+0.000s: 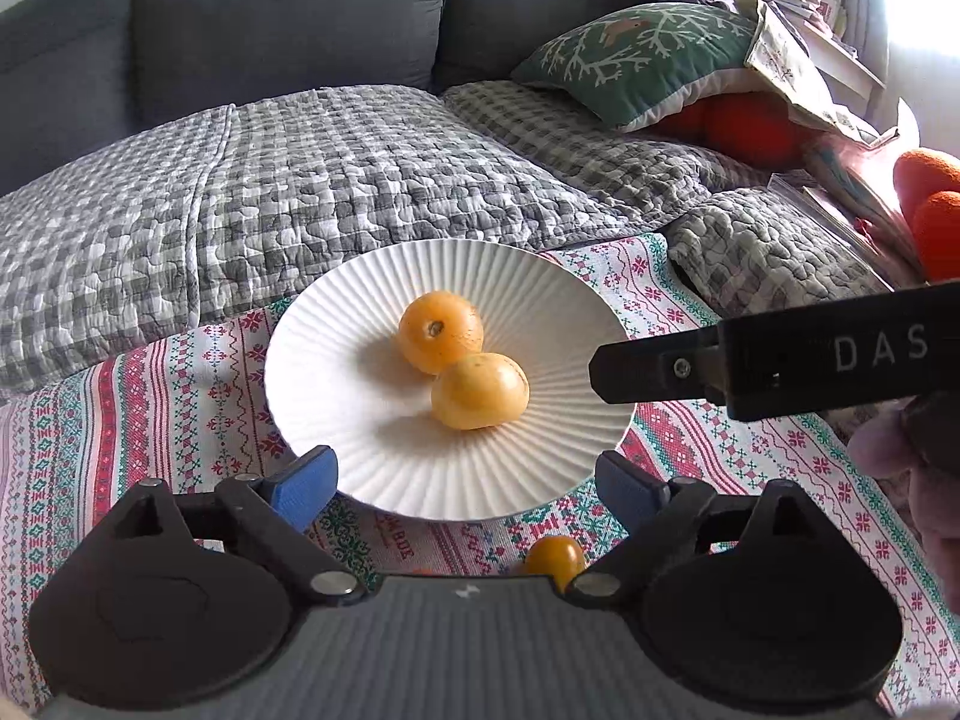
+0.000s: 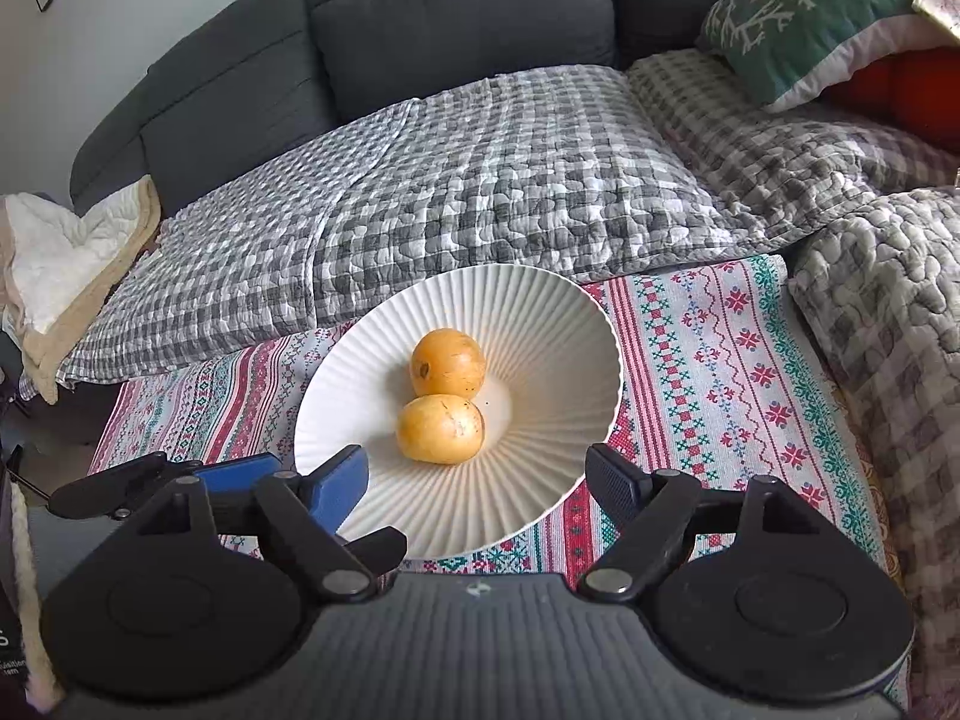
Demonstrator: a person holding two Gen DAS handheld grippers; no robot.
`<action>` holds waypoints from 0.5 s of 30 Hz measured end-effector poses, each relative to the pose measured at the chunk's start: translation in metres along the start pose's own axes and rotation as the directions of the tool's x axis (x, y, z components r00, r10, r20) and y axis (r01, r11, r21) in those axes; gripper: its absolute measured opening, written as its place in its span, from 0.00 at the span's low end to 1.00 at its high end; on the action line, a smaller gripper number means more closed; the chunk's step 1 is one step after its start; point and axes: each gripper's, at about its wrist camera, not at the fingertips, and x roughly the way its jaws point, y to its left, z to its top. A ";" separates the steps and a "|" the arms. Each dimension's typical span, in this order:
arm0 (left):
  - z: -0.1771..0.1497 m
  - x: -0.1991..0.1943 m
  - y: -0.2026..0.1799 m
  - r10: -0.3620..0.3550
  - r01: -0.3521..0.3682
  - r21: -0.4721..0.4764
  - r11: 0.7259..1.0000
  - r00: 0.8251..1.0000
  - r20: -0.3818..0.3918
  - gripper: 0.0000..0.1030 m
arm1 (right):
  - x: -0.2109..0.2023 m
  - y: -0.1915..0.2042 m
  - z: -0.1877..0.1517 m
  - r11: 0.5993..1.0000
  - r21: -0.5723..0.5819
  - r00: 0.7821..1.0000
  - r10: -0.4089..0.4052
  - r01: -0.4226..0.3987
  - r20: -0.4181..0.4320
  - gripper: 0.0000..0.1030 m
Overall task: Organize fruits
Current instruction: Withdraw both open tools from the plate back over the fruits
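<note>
I see the white ribbed plate [image 1: 336, 324] sitting on the patterned cloth [image 1: 150, 408] that covers the table, just in front of the grey checked quilt [image 1: 300, 180] on the sofa [image 1: 288, 12]. Two yellow-orange fruits lie touching each other near the plate's middle: the far fruit [image 1: 440, 331] shows its stem end, and the near fruit [image 1: 479, 391] rests against it. My left gripper [image 1: 465, 483] hangs over the plate's near rim with its jaws spread wide and nothing between them. My right gripper [image 2: 477, 477] does the same from its side, jaws wide apart and empty, the plate's near edge showing between its fingers. In the left wrist view the right gripper's black arm reaches in from the right, close by the near fruit. A third small orange fruit [image 1: 553, 558] lies on the cloth just off the plate, partly hidden behind my left gripper's body. A green cushion [image 1: 642, 54] leans further back on the sofa.
</note>
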 end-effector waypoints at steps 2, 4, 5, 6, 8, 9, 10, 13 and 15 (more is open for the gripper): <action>-0.006 -0.010 -0.003 0.011 -0.011 0.013 1.000 1.000 0.000 0.85 | -0.009 0.002 -0.006 1.000 0.000 1.000 0.002 -0.002 -0.001 0.81; -0.013 -0.019 -0.005 0.015 -0.015 0.011 1.000 1.000 -0.009 0.85 | -0.016 0.004 -0.011 1.000 -0.004 1.000 -0.003 0.003 -0.007 0.82; -0.016 -0.023 -0.005 0.016 -0.016 0.005 1.000 1.000 -0.014 0.85 | -0.019 0.005 -0.014 1.000 -0.008 1.000 -0.011 0.010 -0.009 0.82; -0.019 -0.027 -0.005 0.017 -0.017 -0.003 1.000 1.000 -0.016 0.85 | -0.022 0.007 -0.017 1.000 -0.012 1.000 -0.019 0.019 -0.011 0.82; -0.026 -0.036 -0.006 0.018 -0.018 -0.018 1.000 1.000 -0.018 0.87 | -0.028 0.010 -0.023 0.999 -0.023 0.999 -0.030 0.030 -0.013 0.83; -0.029 -0.040 -0.007 0.018 -0.019 -0.023 1.000 1.000 -0.018 0.88 | -0.032 0.012 -0.027 0.999 -0.028 0.999 -0.034 0.033 -0.011 0.83; -0.032 -0.044 -0.008 0.020 -0.020 -0.027 0.999 1.000 -0.017 0.89 | -0.036 0.013 -0.031 0.999 -0.031 0.999 -0.036 0.035 -0.009 0.85; -0.041 -0.056 -0.010 0.024 -0.025 -0.038 0.999 1.000 -0.013 0.91 | -0.044 0.017 -0.042 0.998 -0.039 0.999 -0.042 0.041 -0.012 0.85; -0.046 -0.062 -0.011 0.026 -0.026 -0.049 0.998 1.000 -0.015 0.91 | -0.048 0.019 -0.050 0.997 -0.048 0.998 -0.059 0.058 -0.013 0.86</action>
